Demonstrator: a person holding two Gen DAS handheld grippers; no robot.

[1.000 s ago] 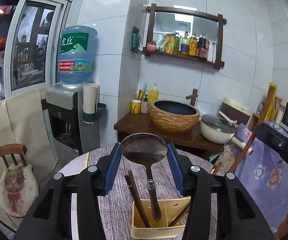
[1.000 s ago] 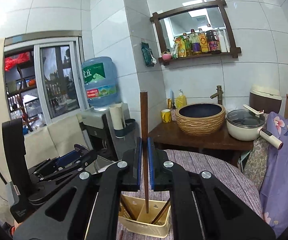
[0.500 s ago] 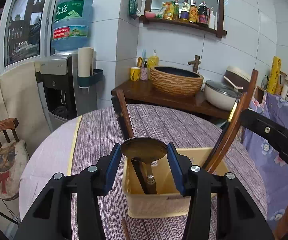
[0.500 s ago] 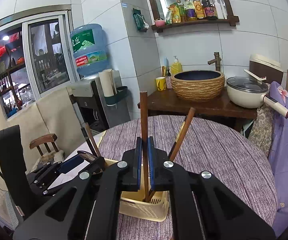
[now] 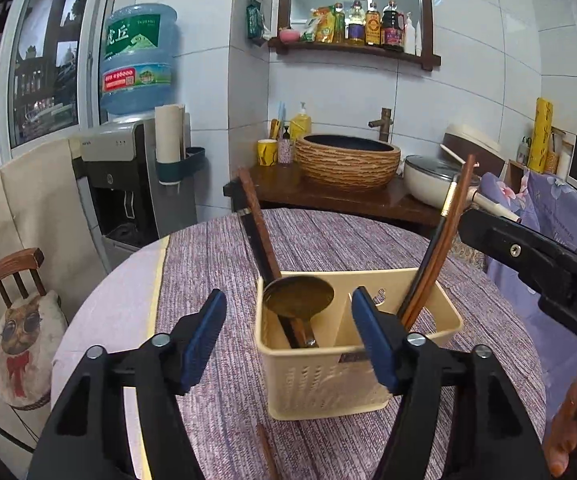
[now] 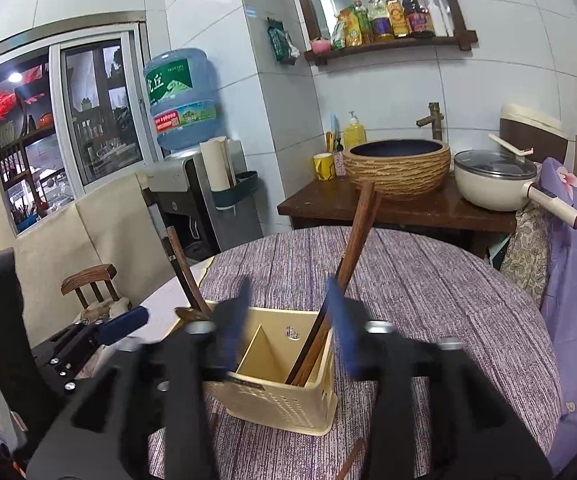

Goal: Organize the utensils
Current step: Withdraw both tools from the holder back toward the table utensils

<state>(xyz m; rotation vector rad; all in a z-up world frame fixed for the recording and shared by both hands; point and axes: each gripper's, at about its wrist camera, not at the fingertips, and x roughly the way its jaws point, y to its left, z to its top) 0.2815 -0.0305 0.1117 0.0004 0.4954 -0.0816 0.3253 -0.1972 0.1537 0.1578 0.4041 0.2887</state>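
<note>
Risk: both hand-held grippers sit right at the caddy (image 5: 362, 360) rim, so a careless pull-back could catch an upright utensil or drag the light plastic caddy along the counter (image 5: 216, 280). The chopsticks (image 6: 352, 256) lean steeply outward over the right wall; a knock from a pad could probably tip them out. A loose stick (image 5: 266, 454) lies on the cloth just in front of the caddy and looks easy to sweep off.

Left hand-held gripper (image 5: 288, 336): jaws opening, pads clear of the ladle (image 5: 298, 300). The ladle bowl sits between the pads but untouched, handle down in the left compartment next to a dark brown stick (image 5: 254, 220) leaning back-left.

Right hand-held gripper (image 6: 288, 324): jaws opening and motion-blurred, nothing pressed. The chopsticks stand in the right compartment, passing just beside its right pad; contact cannot be told through the blur.

Caddy stands upright on the striped cloth, directly ahead of both hand-held grippers.
</note>
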